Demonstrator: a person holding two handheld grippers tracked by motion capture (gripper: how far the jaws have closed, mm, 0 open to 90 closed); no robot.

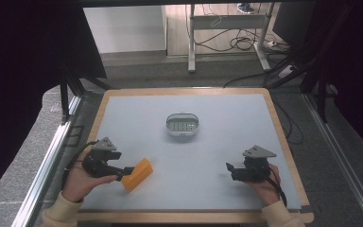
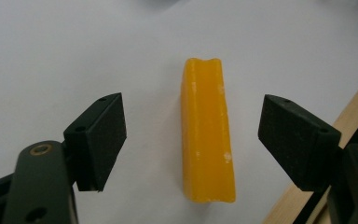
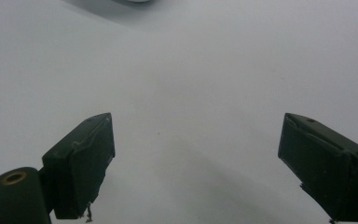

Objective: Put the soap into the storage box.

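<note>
No readable text, label, brand, number or sign appears on anything here.

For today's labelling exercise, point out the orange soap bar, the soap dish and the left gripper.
orange soap bar (image 2: 208, 130), left gripper view, middle of its top face.
soap dish (image 1: 183, 133), high view, near rim.
left gripper (image 2: 192, 144), left gripper view, midway between fingertips.

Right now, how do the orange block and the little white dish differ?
The orange block is a solid bar lying flat near the front-left of the table; the white dish is a hollow, rounded oval tray sitting mid-table. The orange block lies between the open jaws of the left hand-held gripper, untouched; the white dish has no gripper near it. The right hand-held gripper is open over bare table. Both rest on the same grey surface.
</note>
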